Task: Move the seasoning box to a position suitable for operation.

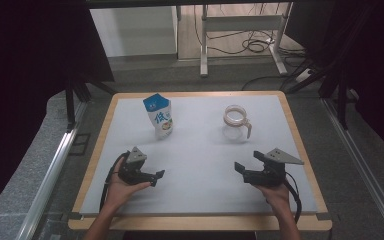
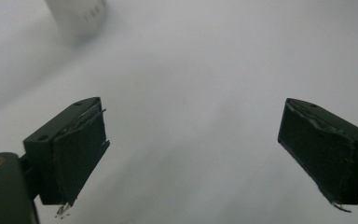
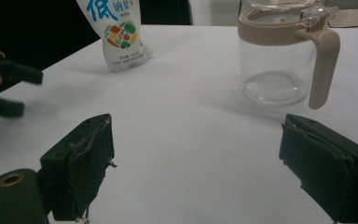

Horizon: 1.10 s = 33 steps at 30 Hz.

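White table (image 1: 200,165), wood edge, dark room around. Pouch (image 1: 159,116) stands far left; glass jug (image 1: 236,123) far right, handle to the right, well apart. Your left gripper (image 1: 156,176) sits near left, jaws spread, nothing between. Your right gripper (image 1: 240,169) near right, jaws spread too, empty.

Open table (image 1: 200,200) is stretching wide across the near half; only the milk pouch (image 1: 159,116) and glass jug (image 1: 236,123) are blocking passage toward the far edge, a clear lane running between them.
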Available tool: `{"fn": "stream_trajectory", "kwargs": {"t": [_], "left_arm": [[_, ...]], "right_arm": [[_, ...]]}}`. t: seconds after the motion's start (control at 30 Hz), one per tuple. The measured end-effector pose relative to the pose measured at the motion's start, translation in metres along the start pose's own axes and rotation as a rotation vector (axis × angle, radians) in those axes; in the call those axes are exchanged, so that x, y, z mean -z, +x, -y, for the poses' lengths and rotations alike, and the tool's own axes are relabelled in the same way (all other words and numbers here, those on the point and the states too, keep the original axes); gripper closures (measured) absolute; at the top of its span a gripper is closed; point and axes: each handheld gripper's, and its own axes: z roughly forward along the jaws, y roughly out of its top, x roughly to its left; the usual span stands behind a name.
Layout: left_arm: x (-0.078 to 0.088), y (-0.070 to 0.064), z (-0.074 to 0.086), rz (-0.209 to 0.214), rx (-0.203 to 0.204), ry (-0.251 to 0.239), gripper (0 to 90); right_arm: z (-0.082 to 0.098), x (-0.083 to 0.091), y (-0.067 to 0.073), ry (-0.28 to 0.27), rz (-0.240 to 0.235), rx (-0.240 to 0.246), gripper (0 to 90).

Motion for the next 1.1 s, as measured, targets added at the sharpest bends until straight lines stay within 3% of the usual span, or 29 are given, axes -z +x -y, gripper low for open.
{"fn": "stream_trajectory", "kwargs": {"t": [0.03, 0.23, 0.3, 0.33, 0.4, 0.43, 0.47, 0.73, 1.1], "left_arm": [[0.007, 0.004, -0.005, 0.000, 0.013, -0.027, 8.1], [0.019, 0.001, -0.006, -0.005, 0.073, -0.062, 9.9], [0.023, -0.003, -0.004, -0.026, 0.084, -0.071, 10.7], [0.027, -0.006, -0.001, -0.057, 0.103, -0.091, 12.3], [0.028, -0.007, 0.000, -0.050, 0.118, -0.096, 13.6], [0.028, -0.008, 0.001, -0.036, 0.158, -0.110, 14.4], [0.028, -0.008, 0.000, -0.031, 0.163, -0.110, 15.2], [0.026, -0.009, 0.001, -0.005, 0.152, -0.085, 18.6], [0.026, -0.001, 0.000, 0.061, 0.147, -0.076, 20.2]], "right_arm": [[0.000, 0.000, 0.000, 0.006, 0.006, 0.013, 10.6], [0.005, 0.008, -0.003, 0.000, 0.017, 0.024, 11.0], [0.006, 0.011, -0.004, -0.006, 0.004, 0.011, 11.1], [0.007, 0.016, -0.007, -0.022, -0.011, 0.005, 11.3], [0.008, 0.018, -0.007, -0.031, -0.015, 0.011, 11.2], [0.009, 0.022, -0.008, -0.050, -0.030, 0.021, 10.9], [0.009, 0.024, -0.008, -0.060, -0.037, 0.028, 11.0], [0.011, 0.028, -0.006, -0.064, -0.028, 0.041, 11.3], [0.008, 0.027, 0.005, -0.052, -0.063, 0.032, 11.3]]}}
